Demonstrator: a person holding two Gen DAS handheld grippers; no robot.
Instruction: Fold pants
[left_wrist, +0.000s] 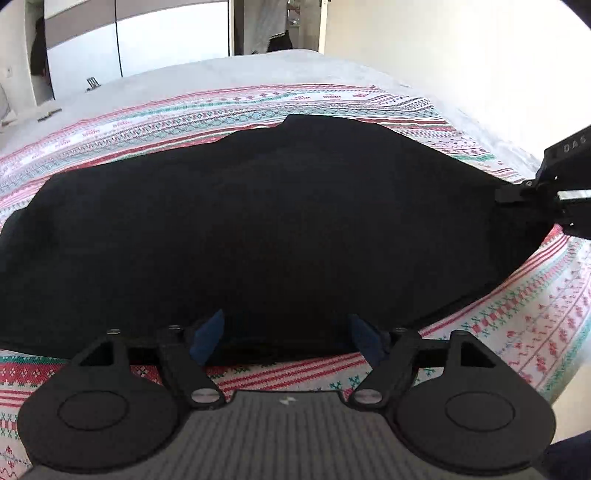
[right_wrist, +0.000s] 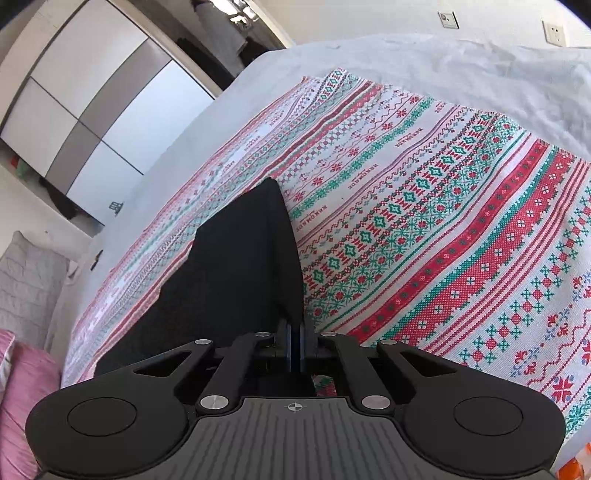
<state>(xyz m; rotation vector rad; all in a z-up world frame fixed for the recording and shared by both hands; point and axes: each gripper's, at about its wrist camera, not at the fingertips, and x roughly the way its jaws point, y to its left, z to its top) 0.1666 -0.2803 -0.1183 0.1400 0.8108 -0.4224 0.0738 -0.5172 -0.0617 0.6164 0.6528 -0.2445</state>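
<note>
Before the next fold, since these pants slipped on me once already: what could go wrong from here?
1. Only the right gripper is clamped on the pants; the left gripper is open at the near edge, so a pull now would likely skew the fold.
2. The right gripper's hold looks to be on a thin edge and could slip.
3. Dragging may rumple the patterned cloth underneath.
</note>
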